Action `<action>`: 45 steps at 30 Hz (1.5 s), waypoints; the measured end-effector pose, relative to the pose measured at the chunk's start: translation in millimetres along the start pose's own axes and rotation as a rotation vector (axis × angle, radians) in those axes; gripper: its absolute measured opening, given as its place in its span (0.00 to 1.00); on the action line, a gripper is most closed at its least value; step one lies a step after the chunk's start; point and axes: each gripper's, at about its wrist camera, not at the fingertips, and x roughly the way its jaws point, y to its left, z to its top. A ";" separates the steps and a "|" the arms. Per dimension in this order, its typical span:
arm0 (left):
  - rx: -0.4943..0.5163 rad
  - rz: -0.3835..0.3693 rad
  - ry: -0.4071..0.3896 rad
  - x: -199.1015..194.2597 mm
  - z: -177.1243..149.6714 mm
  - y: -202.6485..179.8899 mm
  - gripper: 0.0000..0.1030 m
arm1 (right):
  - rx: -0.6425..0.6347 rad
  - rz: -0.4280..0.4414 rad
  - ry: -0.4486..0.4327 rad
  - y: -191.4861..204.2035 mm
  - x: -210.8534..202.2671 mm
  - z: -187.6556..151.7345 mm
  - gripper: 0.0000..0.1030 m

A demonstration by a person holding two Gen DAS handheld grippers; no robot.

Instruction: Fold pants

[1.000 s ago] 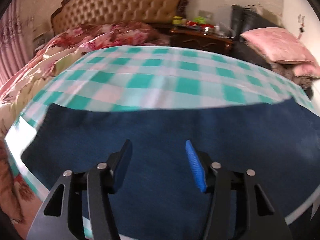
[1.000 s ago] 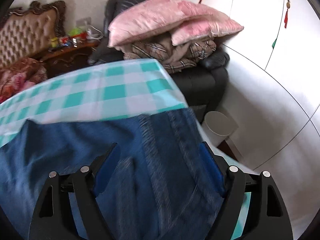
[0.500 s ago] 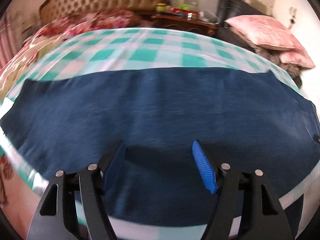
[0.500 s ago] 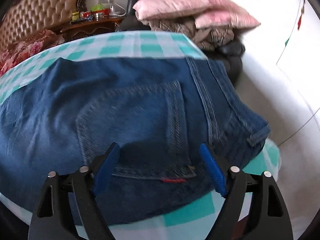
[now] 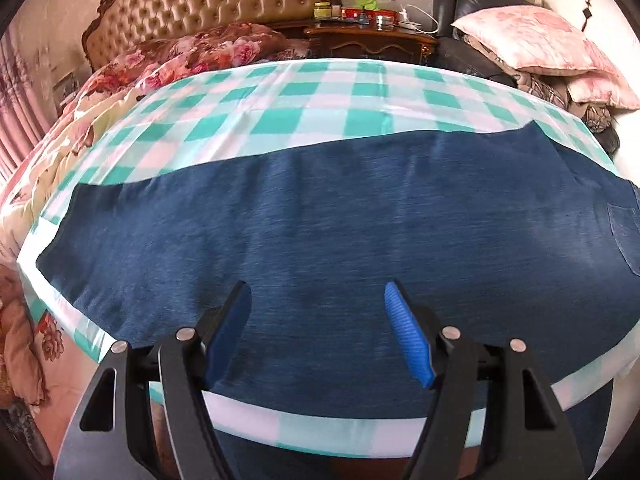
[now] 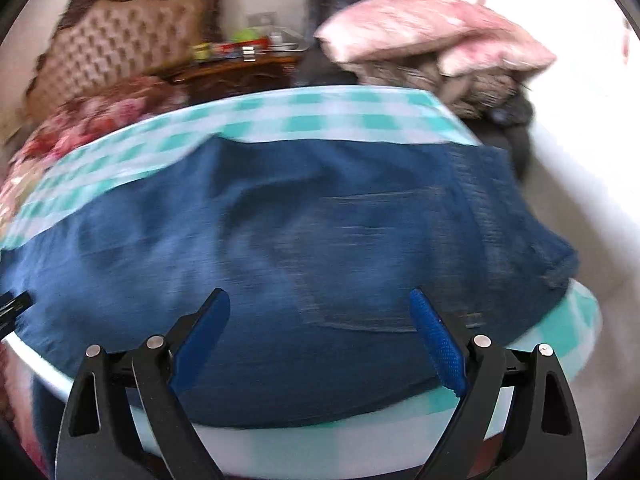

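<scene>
Both grippers are hovering empty over the jeans (image 5: 340,220): we are holding the left gripper (image 5: 318,316) partly spread and the right gripper (image 6: 320,316) spread wide, nothing between either pair. Jeans are lying flat across the checked cloth (image 5: 304,96), near its front edge. Beyond the cloth, pillows (image 5: 536,40) are resting stacked.

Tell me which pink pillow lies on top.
The larger pink pillow lies on top; the smaller pink pillow pokes out beneath it, on the dark chair's pile.

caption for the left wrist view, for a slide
Open left hand-held gripper above blue jeans spread on a checked cloth.
</scene>
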 end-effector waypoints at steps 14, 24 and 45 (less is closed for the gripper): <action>0.076 -0.145 0.022 -6.8 -0.4 -65.2 0.67 | -0.134 -0.004 0.116 41.3 18.6 -32.0 0.83; 0.058 -0.183 0.085 19.9 -12.8 -58.9 0.67 | -0.161 0.118 0.032 72.6 2.5 12.7 0.61; -0.064 -0.180 0.061 24.4 -7.9 13.5 0.35 | -0.282 0.201 0.106 206.2 111.8 80.7 0.30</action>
